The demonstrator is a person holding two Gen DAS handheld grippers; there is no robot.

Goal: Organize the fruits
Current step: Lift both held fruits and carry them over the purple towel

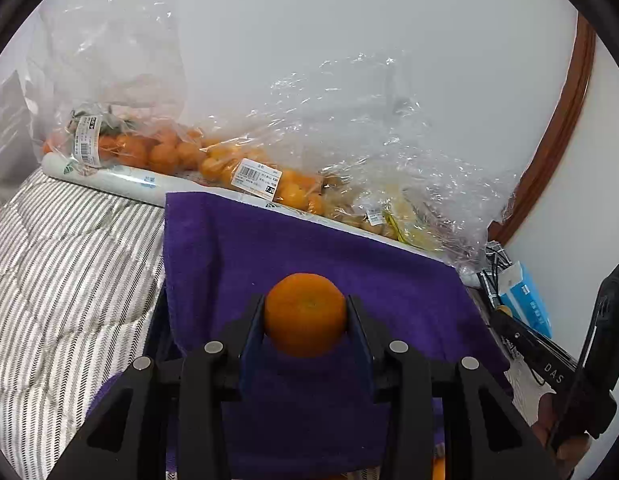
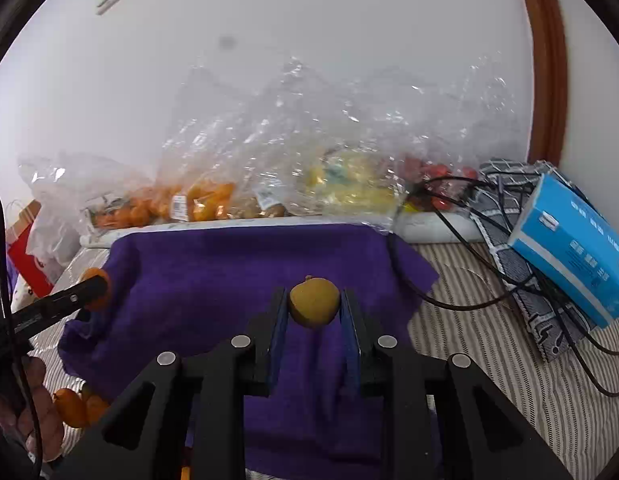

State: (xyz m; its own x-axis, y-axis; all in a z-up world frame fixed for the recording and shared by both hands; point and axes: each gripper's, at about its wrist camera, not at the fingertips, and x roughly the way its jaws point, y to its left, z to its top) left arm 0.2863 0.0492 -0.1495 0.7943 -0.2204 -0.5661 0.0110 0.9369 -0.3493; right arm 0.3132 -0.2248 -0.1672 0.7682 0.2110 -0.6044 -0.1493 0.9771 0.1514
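Above the purple cloth (image 1: 309, 248), left gripper (image 1: 305, 316) clamps an orange (image 1: 305, 314); right gripper (image 2: 314, 304) clamps a small yellow-brown fruit (image 2: 314, 302).

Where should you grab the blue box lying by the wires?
Pinch the blue box across its two wide flat faces, coming from above at its near raised end. It lies tilted on the patterned cloth, and black cables run under and beside its lower edge, so that end looks clearest.
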